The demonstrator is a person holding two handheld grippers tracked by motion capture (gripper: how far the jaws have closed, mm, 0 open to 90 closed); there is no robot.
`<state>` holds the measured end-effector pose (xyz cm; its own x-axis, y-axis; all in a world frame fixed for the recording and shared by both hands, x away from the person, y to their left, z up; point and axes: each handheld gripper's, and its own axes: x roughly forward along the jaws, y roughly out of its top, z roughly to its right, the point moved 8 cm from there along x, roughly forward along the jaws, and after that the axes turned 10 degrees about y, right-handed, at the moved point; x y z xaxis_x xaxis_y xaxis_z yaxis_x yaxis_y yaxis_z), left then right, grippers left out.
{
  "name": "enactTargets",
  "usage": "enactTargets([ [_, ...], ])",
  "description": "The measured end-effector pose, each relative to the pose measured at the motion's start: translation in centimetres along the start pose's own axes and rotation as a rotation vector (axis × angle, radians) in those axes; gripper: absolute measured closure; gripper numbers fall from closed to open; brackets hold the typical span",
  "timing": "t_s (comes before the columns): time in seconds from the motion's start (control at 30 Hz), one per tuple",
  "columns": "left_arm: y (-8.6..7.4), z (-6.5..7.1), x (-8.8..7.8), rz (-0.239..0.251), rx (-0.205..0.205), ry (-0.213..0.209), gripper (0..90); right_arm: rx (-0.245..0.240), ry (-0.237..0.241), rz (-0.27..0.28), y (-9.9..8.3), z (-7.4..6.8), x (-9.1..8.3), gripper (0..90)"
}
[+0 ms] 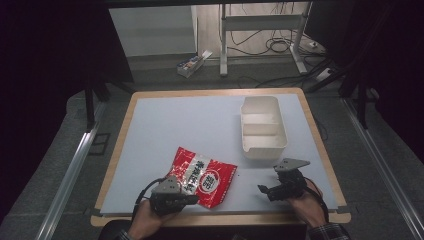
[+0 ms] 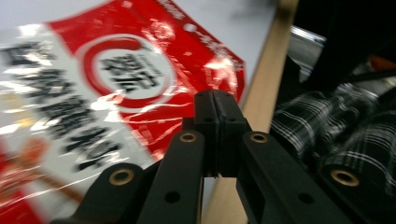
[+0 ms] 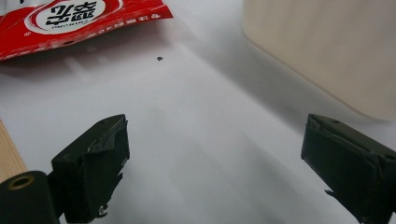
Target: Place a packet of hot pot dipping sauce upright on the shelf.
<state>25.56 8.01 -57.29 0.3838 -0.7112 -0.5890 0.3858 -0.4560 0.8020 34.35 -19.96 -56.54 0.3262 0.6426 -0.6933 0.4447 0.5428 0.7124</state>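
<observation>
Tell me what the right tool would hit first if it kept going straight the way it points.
Probably bare white table first; the right tool, jaws open, points between the red and white snack bag and the cream plastic box. Depth is unclear.

The red snack bag [image 1: 204, 177] bears blurred black characters, none legible.

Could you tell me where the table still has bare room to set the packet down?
The table is bare across its far-left half, from the red snack packet up to the far edge. A smaller bare strip lies between the packet and the white divided box. The near edge is crowded: left gripper, packet, right gripper.
</observation>
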Motion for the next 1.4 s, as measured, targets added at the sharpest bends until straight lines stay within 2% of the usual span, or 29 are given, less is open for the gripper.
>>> enactTargets([
  [0.1,0.1,1.2,0.9,-0.013,0.03,-0.036,89.8,0.0,0.001,-0.002,0.0,0.0,0.0,7.9],
  [0.13,0.1,1.2,0.9,-0.013,0.03,-0.036,89.8,-0.001,0.002,-0.004,0.0,0.0,0.0,8.0],
  [0.2,0.0,2.2,1.9,-0.032,0.051,-0.067,89.8,-0.003,0.002,-0.004,0.0,-0.1,0.0,8.0],
  [0.4,-0.2,2.9,3.1,-0.076,0.099,-0.074,89.9,-0.005,0.004,-0.005,0.0,-0.1,0.1,8.3],
  [0.43,-0.1,3.0,3.2,-0.071,0.091,-0.068,89.9,-0.005,0.005,-0.006,0.0,-0.1,0.1,8.3],
  [0.47,-0.2,2.8,3.2,-0.082,0.105,-0.063,89.9,-0.007,0.006,-0.008,0.0,-0.1,0.1,8.3],
  [0.53,-0.1,2.8,3.5,-0.081,0.094,-0.055,89.9,-0.008,0.007,-0.009,0.0,-0.2,0.1,8.4],
  [0.57,-0.1,2.7,3.6,-0.09,0.112,-0.052,89.9,-0.008,0.009,-0.009,0.0,-0.2,0.1,8.4],
  [0.67,0.0,2.7,4.0,-0.094,0.11,-0.044,89.9,-0.011,0.01,-0.012,-0.1,-0.2,0.2,8.4],
  [0.7,0.0,2.6,4.1,-0.101,0.126,-0.039,89.9,-0.011,0.009,-0.013,-0.1,-0.2,0.2,8.4],
  [0.73,0.1,2.7,4.3,-0.096,0.112,-0.038,89.9,-0.012,0.009,-0.014,-0.1,-0.2,0.2,8.4],
  [0.8,0.1,2.7,4.4,-0.103,0.116,-0.042,89.9,-0.012,0.01,-0.014,-0.1,-0.2,0.2,8.4],
  [0.87,0.1,2.6,4.7,-0.117,0.134,-0.026,89.9,-0.012,0.01,-0.015,-0.1,-0.2,0.3,8.4],
  [0.97,0.6,2.1,5.1,-0.107,0.124,0.01,89.9,-0.013,0.013,-0.016,-0.1,-0.3,0.3,8.5],
  [1.13,1.1,2.0,5.8,-0.102,0.125,0.011,89.9,-0.017,0.014,-0.018,-0.1,-0.3,0.4,8.5],
  [1.4,2.3,1.6,7.2,-0.083,0.121,0.039,89.9,-0.017,0.015,-0.018,-0.1,-0.3,0.3,8.5],
])
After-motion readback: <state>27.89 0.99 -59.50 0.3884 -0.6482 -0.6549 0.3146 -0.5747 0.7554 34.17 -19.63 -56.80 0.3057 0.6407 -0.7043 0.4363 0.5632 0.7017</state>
